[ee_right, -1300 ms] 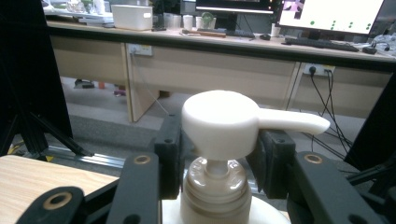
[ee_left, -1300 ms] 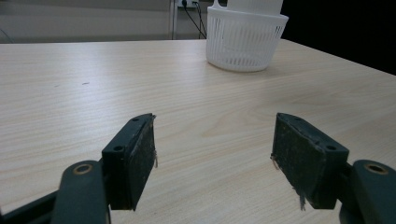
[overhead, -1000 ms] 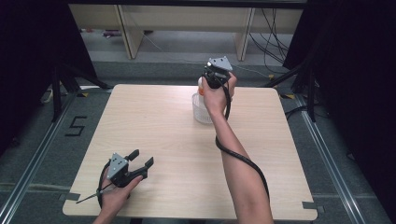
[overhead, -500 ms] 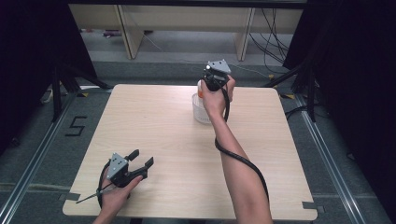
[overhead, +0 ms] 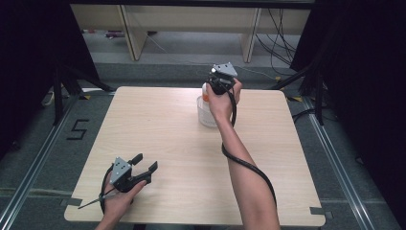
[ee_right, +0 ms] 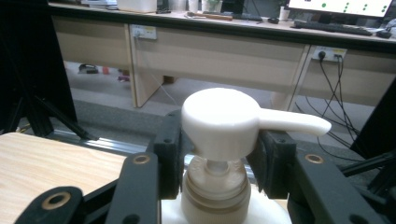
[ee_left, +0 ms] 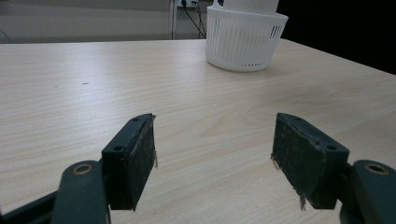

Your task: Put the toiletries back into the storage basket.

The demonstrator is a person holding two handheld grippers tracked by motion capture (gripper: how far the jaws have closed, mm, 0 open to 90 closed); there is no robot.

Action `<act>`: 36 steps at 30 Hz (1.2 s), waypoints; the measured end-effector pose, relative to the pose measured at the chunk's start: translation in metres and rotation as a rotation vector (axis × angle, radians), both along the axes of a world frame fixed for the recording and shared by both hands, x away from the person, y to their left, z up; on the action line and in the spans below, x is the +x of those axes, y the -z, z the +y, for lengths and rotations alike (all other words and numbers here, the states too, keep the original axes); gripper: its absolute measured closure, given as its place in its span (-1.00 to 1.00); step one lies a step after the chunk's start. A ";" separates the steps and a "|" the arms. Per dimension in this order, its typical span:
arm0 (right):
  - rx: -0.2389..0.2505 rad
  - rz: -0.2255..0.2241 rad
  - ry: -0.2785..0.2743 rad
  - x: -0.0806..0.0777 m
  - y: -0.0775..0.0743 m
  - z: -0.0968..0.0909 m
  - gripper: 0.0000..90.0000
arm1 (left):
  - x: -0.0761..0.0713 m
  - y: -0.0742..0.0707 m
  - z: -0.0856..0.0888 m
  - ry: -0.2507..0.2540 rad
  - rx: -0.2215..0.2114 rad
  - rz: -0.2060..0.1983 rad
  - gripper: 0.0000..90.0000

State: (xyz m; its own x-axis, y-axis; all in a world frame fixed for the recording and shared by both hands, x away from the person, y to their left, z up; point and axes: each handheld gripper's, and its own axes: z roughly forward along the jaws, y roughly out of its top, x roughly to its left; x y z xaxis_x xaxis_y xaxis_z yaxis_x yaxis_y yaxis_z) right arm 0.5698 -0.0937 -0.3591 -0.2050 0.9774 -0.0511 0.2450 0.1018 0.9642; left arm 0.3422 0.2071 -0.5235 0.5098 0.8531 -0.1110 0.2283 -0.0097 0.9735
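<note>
Left gripper view looks across bare tabletop (ee_left: 187, 93) past its own gripper's spread, empty fingers (ee_left: 135, 163); in the high view that left gripper (overhead: 143, 165) rests near the tabletop's near left corner, holding nothing.

Farther off, close to the middle of the far edge, stands a white slotted basket (ee_left: 245, 39) — a round plastic tub with ribbed, open walls, upright on the tabletop. A pump bottle (overhead: 206, 93) stands upright inside it, a touch of orange showing on its side in the high view. What else the basket holds, if anything, cannot be told.

Right gripper view shows the right gripper (ee_right: 217, 158) clenched on the bottle's neck, one finger on either side of the collar just under the broad white pump head (ee_right: 222, 121), whose spout points off to that view's right.

The bottle looks like stiff, smooth plastic, probably slippery on its body and of moderate weight if filled. The neck seems the sound place to hold: the overhanging head would stop it sliding down through the fingers. Squeezing or pushing the head itself risks dispensing. The basket is likely light — it may lift or tip with the bottle unless steadied.
</note>
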 end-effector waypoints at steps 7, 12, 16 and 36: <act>0.011 0.016 -0.006 -0.003 -0.001 -0.003 0.19 | 0.000 0.000 0.000 -0.001 0.001 0.001 -0.34; 0.028 0.026 -0.018 -0.005 -0.001 -0.001 0.02 | 0.000 0.000 0.000 0.000 -0.001 -0.003 -0.34; 0.018 0.018 -0.023 -0.007 0.000 -0.001 -0.15 | 0.000 0.000 0.000 0.000 -0.002 -0.004 -0.34; -0.025 0.035 -0.101 -0.053 0.008 -0.021 -0.29 | 0.000 0.000 -0.001 -0.002 0.003 -0.003 -0.35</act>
State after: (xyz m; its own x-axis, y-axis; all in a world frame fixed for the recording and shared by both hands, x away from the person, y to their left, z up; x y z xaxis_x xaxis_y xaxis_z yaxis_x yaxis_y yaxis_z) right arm 0.5171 -0.1151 -0.3666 -0.3049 0.9501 -0.0663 0.2658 0.1518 0.9520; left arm 0.3418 0.2065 -0.5235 0.5087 0.8543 -0.1068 0.2250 -0.0121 0.9743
